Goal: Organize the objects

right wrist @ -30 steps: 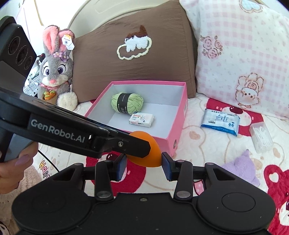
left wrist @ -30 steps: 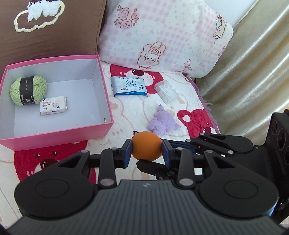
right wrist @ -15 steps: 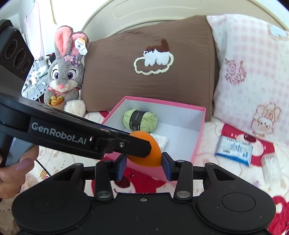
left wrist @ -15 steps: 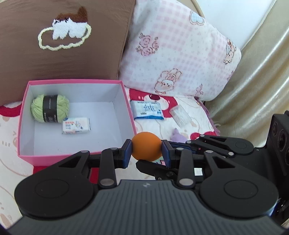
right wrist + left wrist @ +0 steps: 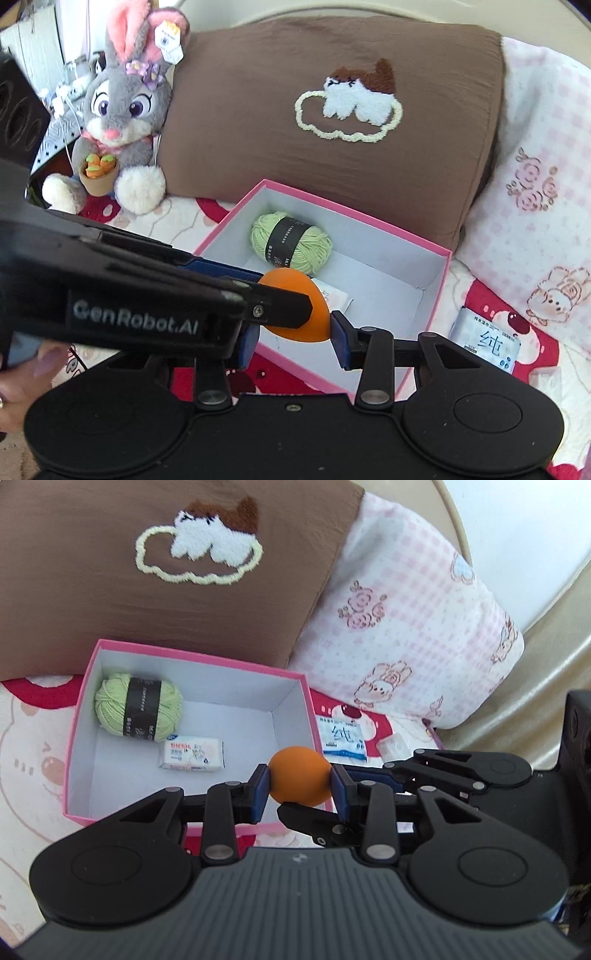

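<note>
Left gripper (image 5: 300,788): your blue pads are clamped on the orange ball (image 5: 300,781), one on each side at its widest part.
Right gripper (image 5: 293,338): its jaws stand a little apart; the ball sits between them, but the left tool's finger hides one side, so you cannot tell whether these pads press on it.
Ball, place: off the bedding, just ahead of your left fingertips, over the near wall of the pink box (image 5: 74,738).
Ball, handling: it looks light, smooth and round, likely a bit springy; expect it to roll or bounce once freed.
Grip point: stay across the middle; off-centre it could squirt out.
Box contents: green yarn (image 5: 138,709) and a small tissue pack (image 5: 191,755), ahead and to the left of your left tool.
</note>
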Demonstrator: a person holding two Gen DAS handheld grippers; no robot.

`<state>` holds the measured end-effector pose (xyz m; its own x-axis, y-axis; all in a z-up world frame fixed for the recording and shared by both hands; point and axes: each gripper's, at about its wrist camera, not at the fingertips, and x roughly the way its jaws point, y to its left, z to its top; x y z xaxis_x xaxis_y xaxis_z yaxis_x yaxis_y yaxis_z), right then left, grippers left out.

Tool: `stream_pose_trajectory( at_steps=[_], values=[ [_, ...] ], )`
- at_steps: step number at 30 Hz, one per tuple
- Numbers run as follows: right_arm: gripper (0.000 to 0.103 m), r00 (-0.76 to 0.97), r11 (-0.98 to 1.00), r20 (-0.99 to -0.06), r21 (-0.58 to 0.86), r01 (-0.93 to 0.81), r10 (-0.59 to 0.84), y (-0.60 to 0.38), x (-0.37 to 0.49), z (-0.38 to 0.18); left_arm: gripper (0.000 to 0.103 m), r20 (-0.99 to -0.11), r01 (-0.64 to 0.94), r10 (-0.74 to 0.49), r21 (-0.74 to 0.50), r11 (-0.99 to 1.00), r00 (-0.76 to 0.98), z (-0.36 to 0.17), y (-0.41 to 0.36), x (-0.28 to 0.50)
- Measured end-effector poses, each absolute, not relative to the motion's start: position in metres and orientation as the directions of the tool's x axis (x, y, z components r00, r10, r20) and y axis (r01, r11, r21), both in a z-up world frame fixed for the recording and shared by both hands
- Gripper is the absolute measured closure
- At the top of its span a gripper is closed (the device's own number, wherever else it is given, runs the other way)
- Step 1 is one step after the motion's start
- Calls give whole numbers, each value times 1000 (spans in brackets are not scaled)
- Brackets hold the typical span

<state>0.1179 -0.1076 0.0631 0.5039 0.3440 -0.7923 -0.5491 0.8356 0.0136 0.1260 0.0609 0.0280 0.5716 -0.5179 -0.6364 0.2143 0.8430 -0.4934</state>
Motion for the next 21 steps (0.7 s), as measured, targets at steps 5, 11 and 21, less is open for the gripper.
stream_pose_trajectory(
  at_steps=[5,11,21],
  values=[
    [57,448,816,-823,30,-577,348,-85,139,66,70,-619,172,-518,-531,830,590,26,86,136],
    [57,398,849,-855,86,-521,331,-71,151,64,70,-598,162,-559,-586,794,575,19,106,148],
    [57,443,822,-824,49,-567,354,-69,175,51,70,-578,147,-530,-578,803,621,5,106,171]
  ],
)
